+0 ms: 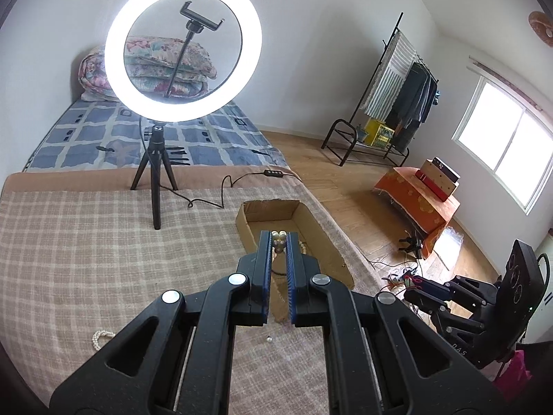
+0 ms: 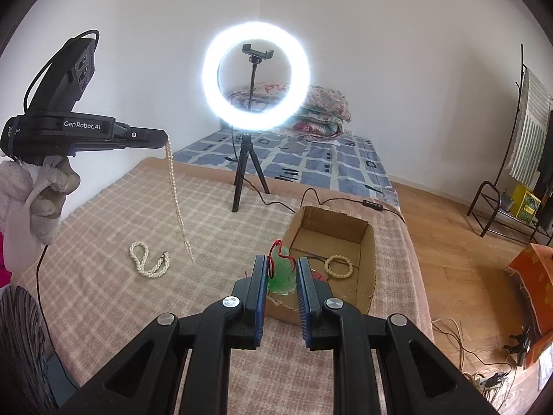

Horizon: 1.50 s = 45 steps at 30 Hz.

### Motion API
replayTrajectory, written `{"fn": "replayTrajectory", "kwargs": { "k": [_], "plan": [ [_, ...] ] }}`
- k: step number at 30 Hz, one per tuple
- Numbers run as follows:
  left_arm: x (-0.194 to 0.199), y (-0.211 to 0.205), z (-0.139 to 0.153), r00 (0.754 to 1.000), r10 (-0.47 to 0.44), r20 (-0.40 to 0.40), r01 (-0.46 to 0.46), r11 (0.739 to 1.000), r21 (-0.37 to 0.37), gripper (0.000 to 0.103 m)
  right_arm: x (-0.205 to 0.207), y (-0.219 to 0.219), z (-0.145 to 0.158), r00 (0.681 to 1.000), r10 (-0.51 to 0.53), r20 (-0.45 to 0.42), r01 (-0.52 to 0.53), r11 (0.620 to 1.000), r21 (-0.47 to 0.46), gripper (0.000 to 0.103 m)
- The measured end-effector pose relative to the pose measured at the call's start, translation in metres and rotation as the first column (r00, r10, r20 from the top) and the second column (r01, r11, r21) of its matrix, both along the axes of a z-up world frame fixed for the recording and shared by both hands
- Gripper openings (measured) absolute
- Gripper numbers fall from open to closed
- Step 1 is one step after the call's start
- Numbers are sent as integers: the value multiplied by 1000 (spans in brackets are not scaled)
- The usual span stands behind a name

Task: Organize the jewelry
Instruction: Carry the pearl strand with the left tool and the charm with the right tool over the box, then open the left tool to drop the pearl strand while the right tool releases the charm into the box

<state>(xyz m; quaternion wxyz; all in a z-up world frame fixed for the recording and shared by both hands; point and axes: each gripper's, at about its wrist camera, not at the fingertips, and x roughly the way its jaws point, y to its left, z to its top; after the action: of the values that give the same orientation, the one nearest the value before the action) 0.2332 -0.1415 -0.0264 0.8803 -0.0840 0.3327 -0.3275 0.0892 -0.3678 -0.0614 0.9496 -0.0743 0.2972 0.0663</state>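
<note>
My left gripper (image 1: 278,239) is shut on a long pearl strand (image 2: 177,204), which hangs from its tips (image 2: 166,137) down to the checked blanket. In the left wrist view only a few pearls (image 1: 278,240) show between the pads, above the open cardboard box (image 1: 328,242). My right gripper (image 2: 281,264) is shut on a green bead ornament with a red cord (image 2: 280,275), held over the near edge of the box (image 2: 363,238). A cream bead bracelet (image 2: 339,267) lies inside the box. A twisted pearl necklace (image 2: 149,262) lies on the blanket to the left.
A lit ring light on a black tripod (image 2: 249,180) stands on the bed behind the box, its cable (image 2: 311,193) trailing past the box's far side. A single loose pearl (image 1: 269,339) lies on the blanket. The bed edge drops to wooden floor on the right.
</note>
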Motion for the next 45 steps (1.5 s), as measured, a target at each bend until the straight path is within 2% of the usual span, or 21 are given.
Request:
{"fn": "replayTrajectory", "kwargs": {
  "k": [8, 16, 24, 32, 39, 45],
  "plan": [
    [34, -45, 7, 999, -25, 21, 26, 1000, -10, 6, 24, -27, -11, 999, -36, -10, 36, 999, 9, 15],
    [71, -87, -3, 999, -34, 17, 34, 999, -8, 6, 49, -56, -30, 998, -56, -42, 57, 998, 16, 15],
    [111, -130, -31, 999, -38, -30, 38, 999, 6, 6, 73, -76, -57, 995, -69, -78, 71, 997, 24, 15],
    [145, -166, -64, 997, -15, -72, 19, 998, 54, 6, 92, -91, -89, 988, -81, -133, 89, 995, 51, 15],
    [155, -187, -86, 996, -26, -90, 34, 995, 93, 6, 103, -96, -108, 981, -81, -175, 91, 995, 49, 15],
    [152, -196, -94, 995, -40, -87, 50, 991, 123, 6, 107, -99, -117, 976, -83, -200, 98, 993, 65, 15]
  ]
}}
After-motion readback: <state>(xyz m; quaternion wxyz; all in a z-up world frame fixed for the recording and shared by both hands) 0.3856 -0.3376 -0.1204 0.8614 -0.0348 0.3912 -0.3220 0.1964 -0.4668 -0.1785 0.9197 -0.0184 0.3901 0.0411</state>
